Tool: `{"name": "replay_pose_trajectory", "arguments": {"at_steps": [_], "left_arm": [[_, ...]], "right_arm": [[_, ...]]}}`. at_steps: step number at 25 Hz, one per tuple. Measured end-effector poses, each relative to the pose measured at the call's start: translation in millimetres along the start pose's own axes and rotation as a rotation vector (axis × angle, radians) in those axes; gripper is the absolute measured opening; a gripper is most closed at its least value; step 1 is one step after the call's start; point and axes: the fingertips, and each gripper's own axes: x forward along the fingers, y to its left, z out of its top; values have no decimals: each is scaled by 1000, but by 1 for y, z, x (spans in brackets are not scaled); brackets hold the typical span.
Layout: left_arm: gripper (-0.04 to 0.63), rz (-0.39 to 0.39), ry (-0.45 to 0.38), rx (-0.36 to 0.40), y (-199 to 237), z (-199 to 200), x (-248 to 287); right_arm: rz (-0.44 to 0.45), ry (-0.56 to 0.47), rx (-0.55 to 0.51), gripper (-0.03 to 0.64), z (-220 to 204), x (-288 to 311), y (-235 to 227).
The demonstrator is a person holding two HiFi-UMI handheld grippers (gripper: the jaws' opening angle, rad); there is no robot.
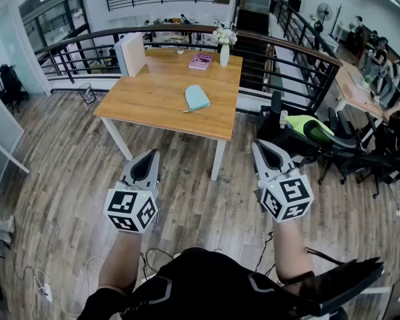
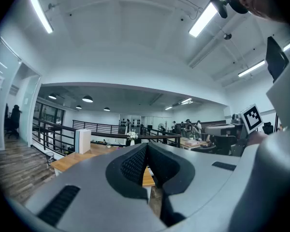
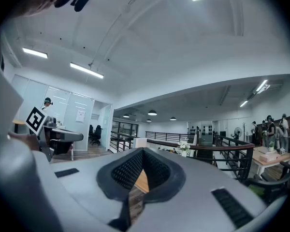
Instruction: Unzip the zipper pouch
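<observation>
A light blue zipper pouch lies flat near the middle of a wooden table, well ahead of me. My left gripper is held low over the floor, short of the table's near edge, jaws shut and empty. My right gripper hangs at the same height to the right, also shut with nothing in it. In the left gripper view the jaws meet at their tips, and the table shows beyond. The right gripper view shows shut jaws too. The pouch is hidden in both gripper views.
On the table stand a white box at the back left, a pink book and a white vase of flowers at the back. A curved railing runs behind it. Office chairs crowd the right side. Cables lie on the floor.
</observation>
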Motion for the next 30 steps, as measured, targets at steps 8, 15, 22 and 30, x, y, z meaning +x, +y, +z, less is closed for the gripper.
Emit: {"name": "replay_pose_trajectory", "arguments": {"at_steps": [8,15,22,30], "left_arm": [[29,-1,2,-3,3,0,-1],[29,2,3,9,6,2,-1],[31,-1,-1,49,5,1,-1],[32,-55,-6,48,6,8,-1]], "right_arm": [[-12,0,-5,8,3,1,1],[1,-22,16,9,9,0,6],[-1,-23,2,11,10,-1,9],[7,-22,-6,24,17,6,18]]}}
